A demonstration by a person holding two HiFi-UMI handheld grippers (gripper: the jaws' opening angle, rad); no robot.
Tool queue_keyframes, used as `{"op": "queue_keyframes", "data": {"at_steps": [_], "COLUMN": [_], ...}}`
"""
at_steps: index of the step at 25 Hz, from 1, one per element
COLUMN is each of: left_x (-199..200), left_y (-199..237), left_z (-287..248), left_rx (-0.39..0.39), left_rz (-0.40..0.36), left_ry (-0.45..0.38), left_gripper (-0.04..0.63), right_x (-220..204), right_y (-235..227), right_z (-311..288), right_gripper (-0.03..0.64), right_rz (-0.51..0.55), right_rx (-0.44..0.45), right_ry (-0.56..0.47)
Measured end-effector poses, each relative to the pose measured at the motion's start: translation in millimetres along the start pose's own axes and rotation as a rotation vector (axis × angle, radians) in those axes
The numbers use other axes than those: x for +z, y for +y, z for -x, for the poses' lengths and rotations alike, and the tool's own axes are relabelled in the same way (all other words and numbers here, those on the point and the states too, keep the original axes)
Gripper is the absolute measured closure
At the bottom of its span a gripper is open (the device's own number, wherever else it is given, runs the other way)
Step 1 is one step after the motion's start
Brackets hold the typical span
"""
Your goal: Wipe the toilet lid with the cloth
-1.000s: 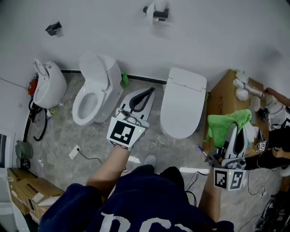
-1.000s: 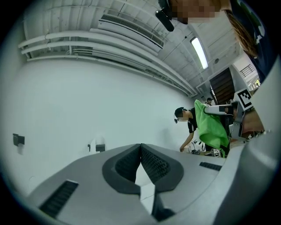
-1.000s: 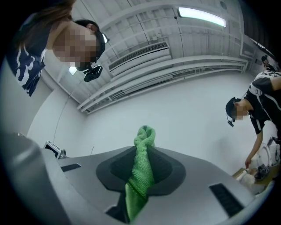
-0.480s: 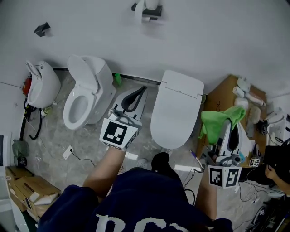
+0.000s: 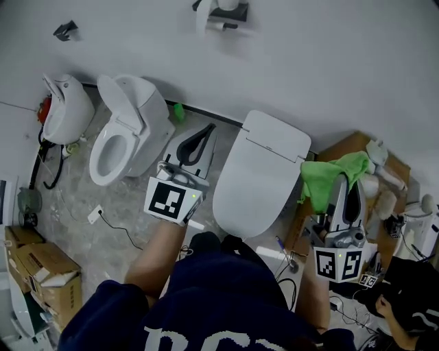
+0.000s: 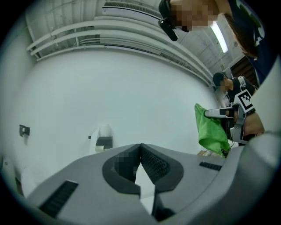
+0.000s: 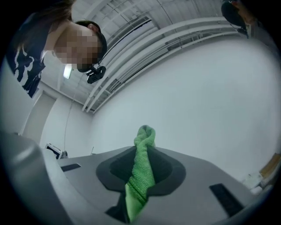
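The white toilet with its lid (image 5: 259, 179) shut stands in the middle of the head view, right below me. My left gripper (image 5: 207, 130) hovers over the floor just left of that lid, jaws shut with nothing between them; in its own view the left gripper (image 6: 140, 148) points at the white wall. My right gripper (image 5: 348, 179) is held to the right of the toilet, shut on a green cloth (image 5: 328, 179) that drapes over its tips. In the right gripper view the cloth (image 7: 141, 173) sticks up from between the jaws of the right gripper (image 7: 143, 151). The cloth (image 6: 211, 129) also hangs at the right of the left gripper view.
A second toilet (image 5: 127, 137) with its lid up stands to the left, a white fixture (image 5: 65, 113) beyond it. A paper holder (image 5: 223, 10) is on the wall. Cardboard boxes (image 5: 33, 266) lie at the lower left, another box (image 5: 341, 147) behind the right gripper. Cables run over the floor.
The shut toilet has come closer and more under me, as I stepped toward it. Both grippers keep their poses; the cloth stays in the right one.
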State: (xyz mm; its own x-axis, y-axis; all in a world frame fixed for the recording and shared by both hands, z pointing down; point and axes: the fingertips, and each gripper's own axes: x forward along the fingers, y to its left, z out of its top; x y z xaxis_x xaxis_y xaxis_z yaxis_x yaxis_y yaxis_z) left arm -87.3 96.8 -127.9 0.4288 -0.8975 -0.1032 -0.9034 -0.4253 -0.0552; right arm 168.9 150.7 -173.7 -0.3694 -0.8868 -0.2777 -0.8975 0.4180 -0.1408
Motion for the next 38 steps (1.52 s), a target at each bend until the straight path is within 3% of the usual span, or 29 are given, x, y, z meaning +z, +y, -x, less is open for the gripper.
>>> {"op": "queue_keyframes", "data": {"at_steps": [6,17,30,38], "left_x": [-36.2,-120.8,-243.5,-311.5], "left_y": [3.7,61.0,114.7,132.1], "left_z": [-36.1,-94.1,-138.9,-155.0], "left_rx": [-0.001,-0.038,-0.064,-0.048], "left_rz": [0.020,0.083,0.149,0.146], "left_ry": [0.049,0.122,0.215,0.236], "left_gripper": [0.577,0.577,0.577,0.577], "right_x": [-38.9,-135.2,-277.4,-402.5], "right_y": [-31.8,-31.1,-48.4,-76.8], "right_z": [-32.3,-104.5,-159.8,-179.8], "right_gripper": [0.535,0.535,0.534,0.535], "right_rz": [-0.046,-0.064,-0.095,-0.068], "right_rx": [-0.001,-0.081,-0.149,-0.148], "right_ry": [0.053,0.137,0.211,0.304]}}
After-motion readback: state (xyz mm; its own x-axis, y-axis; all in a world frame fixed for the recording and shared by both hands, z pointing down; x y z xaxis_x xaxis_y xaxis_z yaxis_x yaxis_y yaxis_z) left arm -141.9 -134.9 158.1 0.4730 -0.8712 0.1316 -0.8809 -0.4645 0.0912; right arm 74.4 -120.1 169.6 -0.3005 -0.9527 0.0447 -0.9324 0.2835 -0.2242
